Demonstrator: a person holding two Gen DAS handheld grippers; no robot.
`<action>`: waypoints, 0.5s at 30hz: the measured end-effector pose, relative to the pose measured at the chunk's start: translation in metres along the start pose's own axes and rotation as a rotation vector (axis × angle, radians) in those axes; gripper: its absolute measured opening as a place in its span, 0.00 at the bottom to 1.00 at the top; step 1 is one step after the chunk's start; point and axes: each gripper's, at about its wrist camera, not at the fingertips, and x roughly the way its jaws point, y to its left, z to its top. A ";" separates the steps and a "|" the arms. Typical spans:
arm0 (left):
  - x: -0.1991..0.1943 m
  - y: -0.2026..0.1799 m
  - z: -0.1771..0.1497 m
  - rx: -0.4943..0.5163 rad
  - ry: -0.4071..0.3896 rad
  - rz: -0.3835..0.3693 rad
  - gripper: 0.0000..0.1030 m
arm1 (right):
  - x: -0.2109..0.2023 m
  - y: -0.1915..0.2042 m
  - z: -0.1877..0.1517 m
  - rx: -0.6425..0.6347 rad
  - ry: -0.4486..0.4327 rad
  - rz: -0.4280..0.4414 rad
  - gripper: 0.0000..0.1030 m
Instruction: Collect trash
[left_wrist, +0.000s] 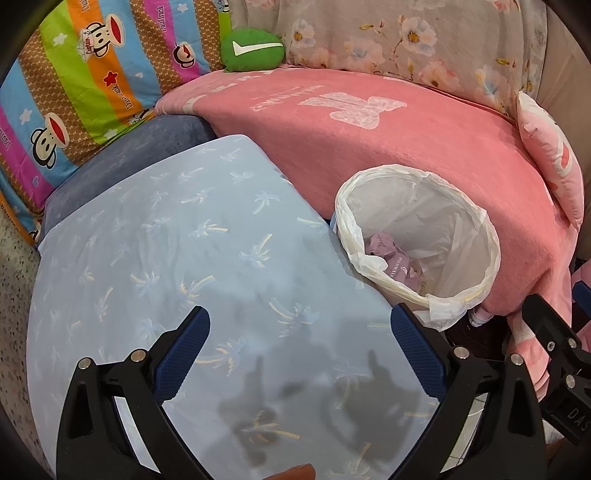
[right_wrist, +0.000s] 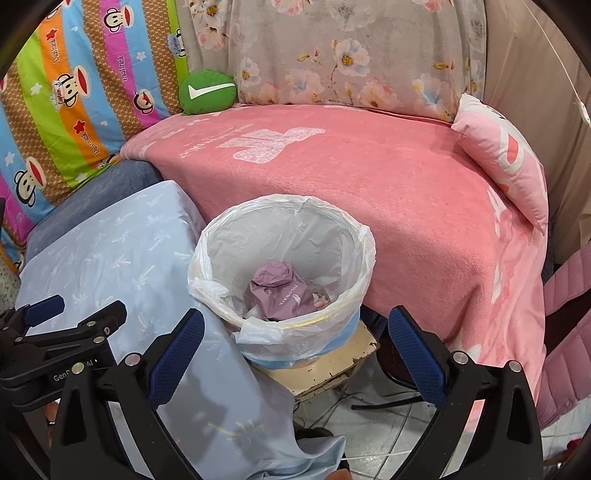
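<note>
Item: lined bin (right_wrist: 284, 266) holding crumpled purple wrapper (right_wrist: 280, 291); both hand-held grippers empty.

Right hand-held gripper (right_wrist: 295, 332) and left hand-held gripper (left_wrist: 299, 339) stand wide open, nothing between the pads. Risk: the bin sits on a small worn stool (right_wrist: 332, 358), so a nudge could tip it. Surroundings: pale blue cloth (left_wrist: 166, 258), pink blanket (right_wrist: 388, 192), tiled floor (right_wrist: 369, 424).

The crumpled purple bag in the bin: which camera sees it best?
The right wrist view: it looks nearly straight down into the bin, so the purple bag shows almost whole, print included. The left wrist view sees the bin from the side, its near rim hiding much of the bag.
</note>
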 end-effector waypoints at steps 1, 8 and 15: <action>0.000 -0.001 0.000 0.000 0.000 -0.001 0.92 | -0.001 -0.001 0.000 0.000 -0.001 -0.005 0.94; -0.004 -0.004 -0.001 -0.004 -0.014 0.013 0.92 | -0.002 -0.006 -0.004 0.005 0.000 -0.019 0.94; -0.006 -0.007 0.000 0.002 -0.022 0.019 0.92 | -0.003 -0.007 -0.007 -0.001 0.000 -0.029 0.94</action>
